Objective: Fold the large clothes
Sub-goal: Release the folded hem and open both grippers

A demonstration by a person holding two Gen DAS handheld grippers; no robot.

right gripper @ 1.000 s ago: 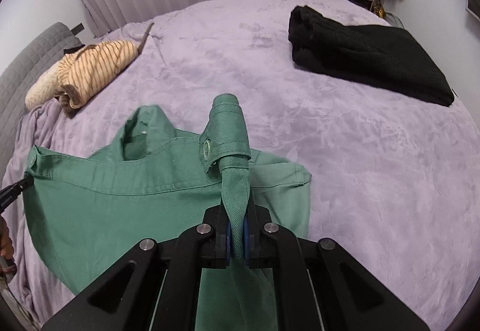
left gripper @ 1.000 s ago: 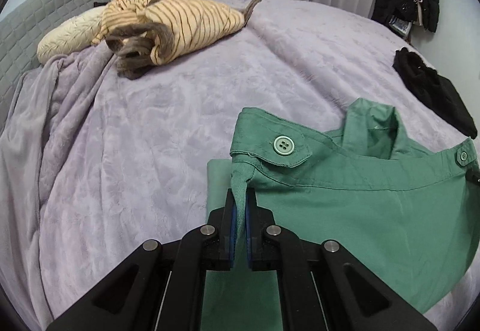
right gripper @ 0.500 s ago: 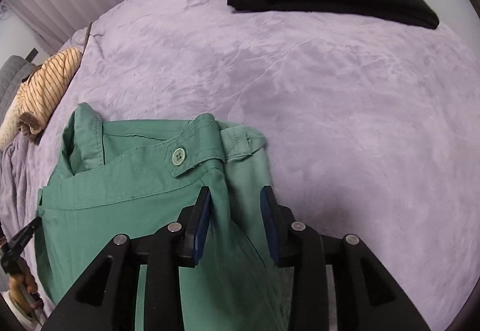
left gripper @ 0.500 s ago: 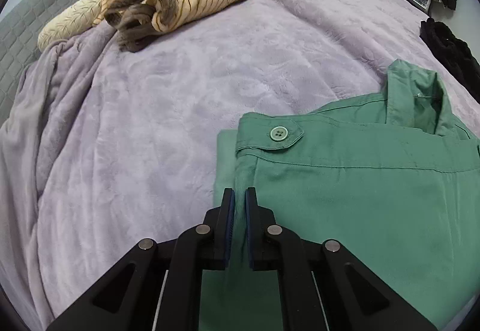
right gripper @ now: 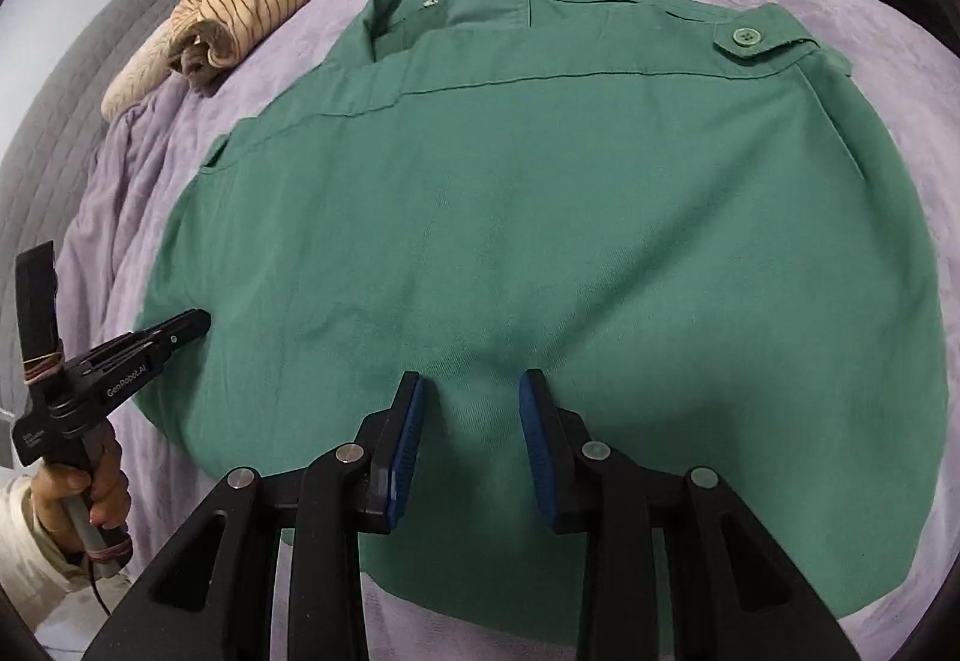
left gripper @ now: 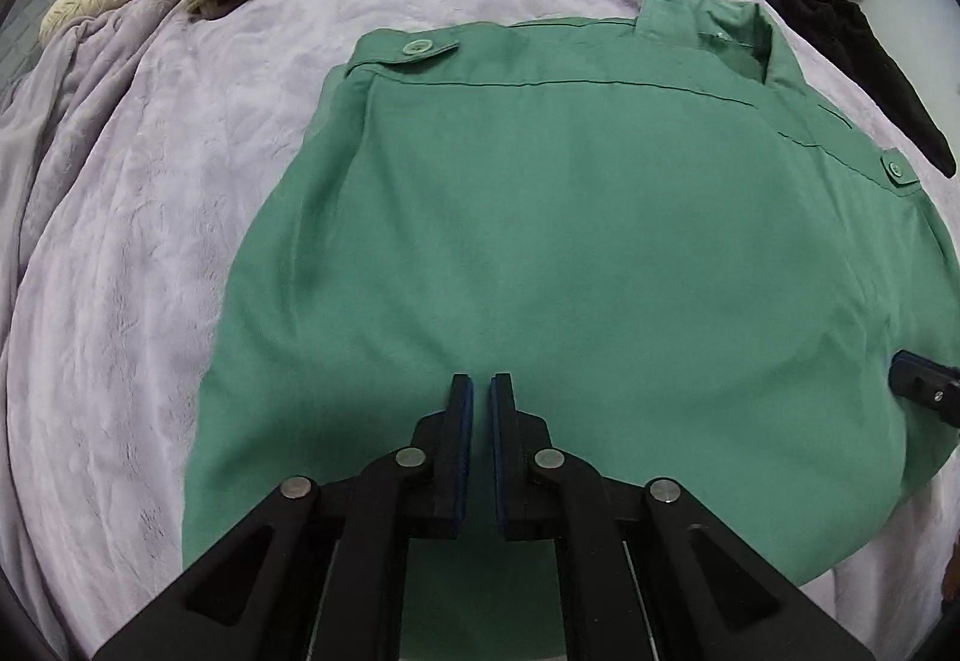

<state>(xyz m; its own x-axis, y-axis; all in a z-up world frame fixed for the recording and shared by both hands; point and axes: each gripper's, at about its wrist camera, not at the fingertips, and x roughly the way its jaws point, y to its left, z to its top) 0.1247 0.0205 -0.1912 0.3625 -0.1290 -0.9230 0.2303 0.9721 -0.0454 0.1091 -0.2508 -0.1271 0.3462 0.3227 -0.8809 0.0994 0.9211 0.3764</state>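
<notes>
- Over the green shirt (right gripper: pixel 540 241), my right gripper (right gripper: pixel 471 391) gapes empty; my left gripper (left gripper: pixel 482 391) is pinched shut, empty.
- Grabbing one layer could undo the fold.

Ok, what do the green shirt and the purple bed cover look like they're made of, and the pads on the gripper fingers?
Green shirt: likely a woven cotton twill, matte, with crisp stitched seams and plastic-looking buttons. Purple bed cover: plush fleece or velvet-like, going by its soft sheen and brushed nap marks. Pads on the right gripper: blue, probably rubber or foam, on black matte plastic-looking fingers.
</notes>
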